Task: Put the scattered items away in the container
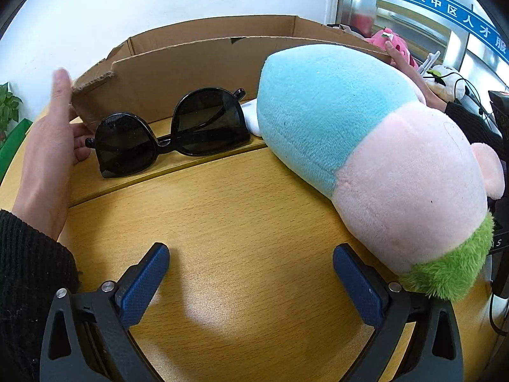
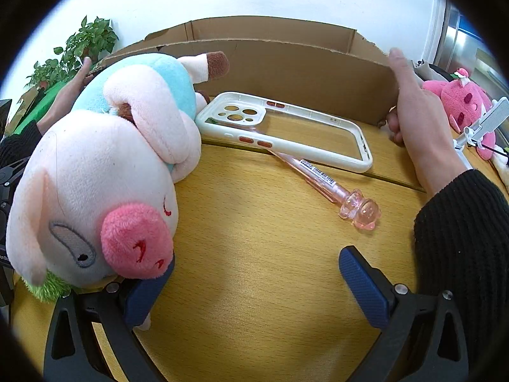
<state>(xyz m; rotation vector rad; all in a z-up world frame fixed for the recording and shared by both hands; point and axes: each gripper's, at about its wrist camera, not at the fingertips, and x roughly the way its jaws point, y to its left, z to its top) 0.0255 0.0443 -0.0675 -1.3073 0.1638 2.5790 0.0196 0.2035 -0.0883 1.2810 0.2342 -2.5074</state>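
A cardboard box [image 1: 178, 73] stands at the back of the wooden table; it also shows in the right wrist view [image 2: 286, 73]. Black sunglasses [image 1: 171, 133] lie in front of it. A plush pig [image 1: 375, 162] in blue, pink and green lies on its side; in the right wrist view the pig [image 2: 95, 172] rests against my left finger. A white phone case [image 2: 286, 130] and a pink pen [image 2: 334, 191] lie near the box. My left gripper [image 1: 251, 273] is open and empty. My right gripper [image 2: 257, 283] is open and empty.
A person's hands [image 1: 54, 133] [image 2: 416, 121] hold both ends of the box. A pink plush toy [image 2: 458, 102] and a white stand [image 2: 477, 127] sit at the right. A potted plant [image 2: 79, 51] stands at the back left.
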